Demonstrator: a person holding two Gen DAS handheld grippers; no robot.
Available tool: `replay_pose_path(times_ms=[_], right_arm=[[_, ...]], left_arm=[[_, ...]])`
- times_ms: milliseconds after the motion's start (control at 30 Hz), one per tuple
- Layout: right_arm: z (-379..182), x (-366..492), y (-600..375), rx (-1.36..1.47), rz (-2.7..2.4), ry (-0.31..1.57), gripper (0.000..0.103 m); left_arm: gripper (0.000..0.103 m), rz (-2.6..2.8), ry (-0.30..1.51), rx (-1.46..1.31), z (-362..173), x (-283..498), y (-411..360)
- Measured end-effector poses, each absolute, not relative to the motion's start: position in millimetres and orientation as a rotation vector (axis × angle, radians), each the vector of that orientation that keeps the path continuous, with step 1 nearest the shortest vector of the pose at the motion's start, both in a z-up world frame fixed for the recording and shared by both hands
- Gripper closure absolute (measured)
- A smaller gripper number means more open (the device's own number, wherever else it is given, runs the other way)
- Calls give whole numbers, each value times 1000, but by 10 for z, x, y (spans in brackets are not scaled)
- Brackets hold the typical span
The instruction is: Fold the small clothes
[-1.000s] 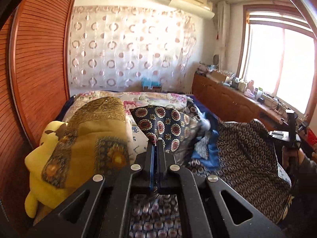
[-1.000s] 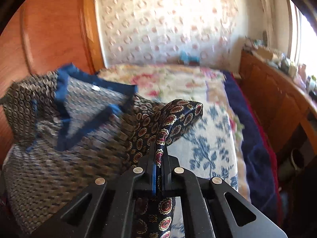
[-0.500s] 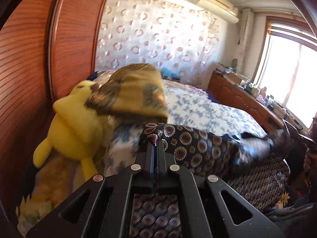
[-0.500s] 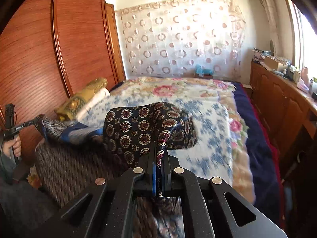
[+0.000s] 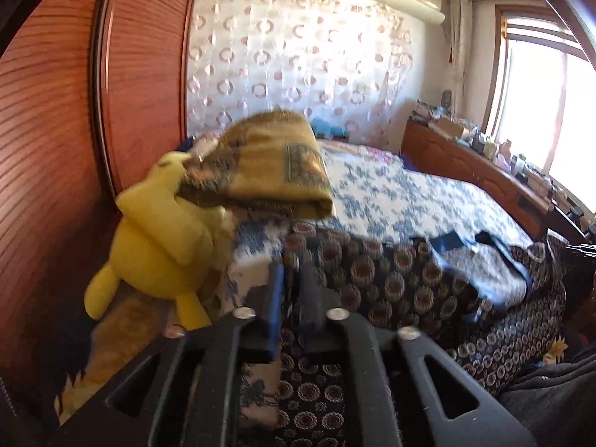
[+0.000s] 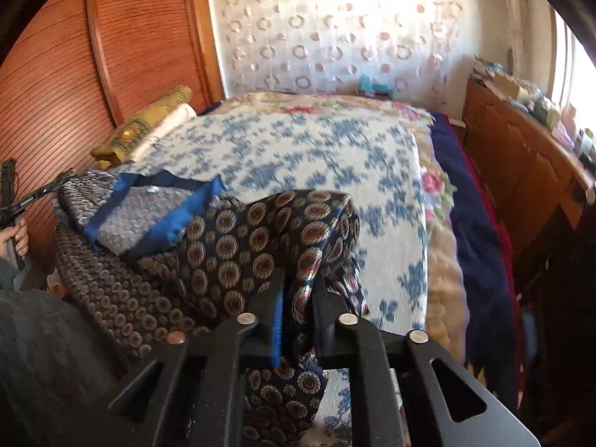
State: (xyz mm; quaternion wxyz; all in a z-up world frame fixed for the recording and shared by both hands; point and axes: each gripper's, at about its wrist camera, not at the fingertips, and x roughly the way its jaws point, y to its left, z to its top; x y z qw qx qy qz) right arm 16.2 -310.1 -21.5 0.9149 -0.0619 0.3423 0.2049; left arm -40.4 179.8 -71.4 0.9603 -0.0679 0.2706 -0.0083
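Observation:
A dark patterned garment [image 5: 391, 279] with round medallions and blue trim is stretched across the near edge of the bed. My left gripper [image 5: 290, 283] is shut on one end of it, with cloth hanging below the fingers. My right gripper [image 6: 298, 290] is shut on the other end of the garment [image 6: 242, 246], which bunches up in front of it. The blue-trimmed neckline [image 6: 156, 205] lies open on top. The left gripper also shows far left in the right wrist view [image 6: 15, 201].
The bed [image 6: 298, 156] has a blue-and-white floral cover. A yellow plush toy [image 5: 164, 242] and a folded mustard blanket [image 5: 268, 164] sit by the wooden wardrobe [image 5: 56, 149]. A wooden cabinet [image 6: 521, 156] runs along the right under the window.
Both grippers have come down toward the bed with the garment, which now lies lower and more spread across the bed's near edge. The right view tilted downward.

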Motion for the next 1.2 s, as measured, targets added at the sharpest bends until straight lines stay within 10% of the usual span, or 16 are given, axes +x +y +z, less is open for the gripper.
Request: replay_pose_path(times_ms=[300, 1067, 1200], right_arm=[[-100, 172, -3303, -130, 341, 607, 53], [-668, 207, -3019, -51, 381, 720, 53], [-772, 251, -2965, -81, 420, 746, 94]], left_arm=[[24, -49, 498, -113, -496, -249, 1823], [23, -27, 597, -123, -760, 62, 1759], [23, -31, 601, -131, -782, 71, 1747]])
